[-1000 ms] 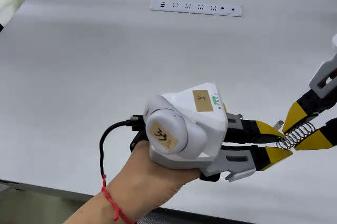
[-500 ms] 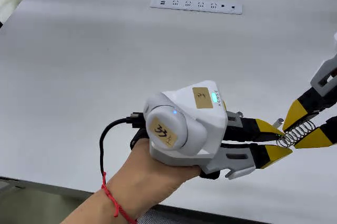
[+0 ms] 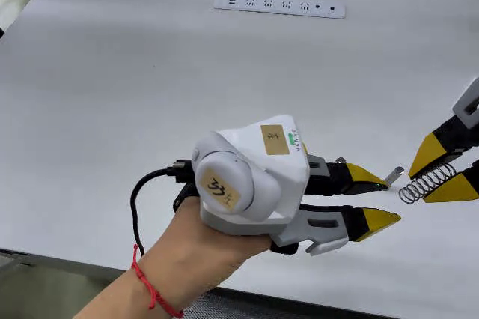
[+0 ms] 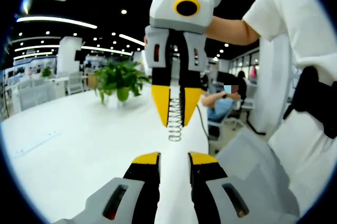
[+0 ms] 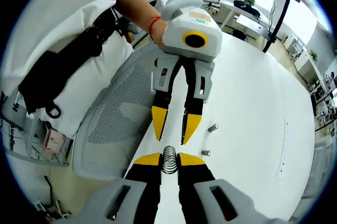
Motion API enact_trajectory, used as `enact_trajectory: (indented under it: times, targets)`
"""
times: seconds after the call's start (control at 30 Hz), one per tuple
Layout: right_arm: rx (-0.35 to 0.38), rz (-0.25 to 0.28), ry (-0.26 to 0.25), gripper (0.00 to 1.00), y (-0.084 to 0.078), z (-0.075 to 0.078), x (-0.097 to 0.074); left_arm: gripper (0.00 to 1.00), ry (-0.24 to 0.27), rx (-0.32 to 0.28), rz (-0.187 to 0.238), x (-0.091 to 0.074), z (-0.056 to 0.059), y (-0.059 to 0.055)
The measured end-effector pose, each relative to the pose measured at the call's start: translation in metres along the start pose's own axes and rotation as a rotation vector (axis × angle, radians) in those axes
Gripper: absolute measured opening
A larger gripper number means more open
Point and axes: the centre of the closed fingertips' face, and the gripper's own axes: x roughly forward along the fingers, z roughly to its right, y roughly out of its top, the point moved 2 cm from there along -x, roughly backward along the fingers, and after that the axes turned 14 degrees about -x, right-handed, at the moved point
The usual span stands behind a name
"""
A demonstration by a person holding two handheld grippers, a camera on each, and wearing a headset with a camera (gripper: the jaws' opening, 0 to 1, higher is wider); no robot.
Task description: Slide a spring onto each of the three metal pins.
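The spring (image 3: 426, 183) is pinched by the right gripper (image 3: 438, 177); the left gripper (image 3: 391, 201) is spread. If misaligned, the spring may be buckled against a metal pin (image 5: 212, 128).

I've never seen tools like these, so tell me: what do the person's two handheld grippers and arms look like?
Both the left gripper and right gripper have rounded white bodies, grey jaw arms and black jaws tipped yellow. The left carries tan handwritten labels and a black cable. The person wears a red wrist cord and a white short sleeve.
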Motion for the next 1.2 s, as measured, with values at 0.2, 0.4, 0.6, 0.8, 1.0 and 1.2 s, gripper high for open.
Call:
enact_trajectory:
  times: [0.2, 0.4, 0.6, 0.8, 1.0, 1.2]
  targets:
    - [0.058, -0.015, -0.043, 0.13, -0.013, 0.003, -0.007, 0.28, 0.054, 0.016, -0.008, -0.018, -0.014, -0.005]
    - [0.123, -0.038, -0.093, 0.13, -0.030, 0.009, -0.012, 0.36, 0.111, 0.022, -0.024, -0.039, -0.029, -0.012]
    - [0.186, -0.060, -0.128, 0.13, -0.047, 0.014, -0.014, 0.44, 0.169, 0.018, -0.039, -0.060, -0.046, -0.019]
    - [0.265, -0.092, -0.165, 0.13, -0.069, 0.021, -0.010, 0.52, 0.200, 0.000, -0.046, -0.077, -0.060, -0.024]
    - [0.323, -0.118, -0.184, 0.13, -0.089, 0.024, -0.001, 0.60, 0.213, -0.001, -0.058, -0.085, -0.072, -0.029]
    - [0.368, -0.127, -0.195, 0.13, -0.099, 0.027, 0.013, 0.72, 0.215, -0.005, -0.088, -0.087, -0.075, -0.036]
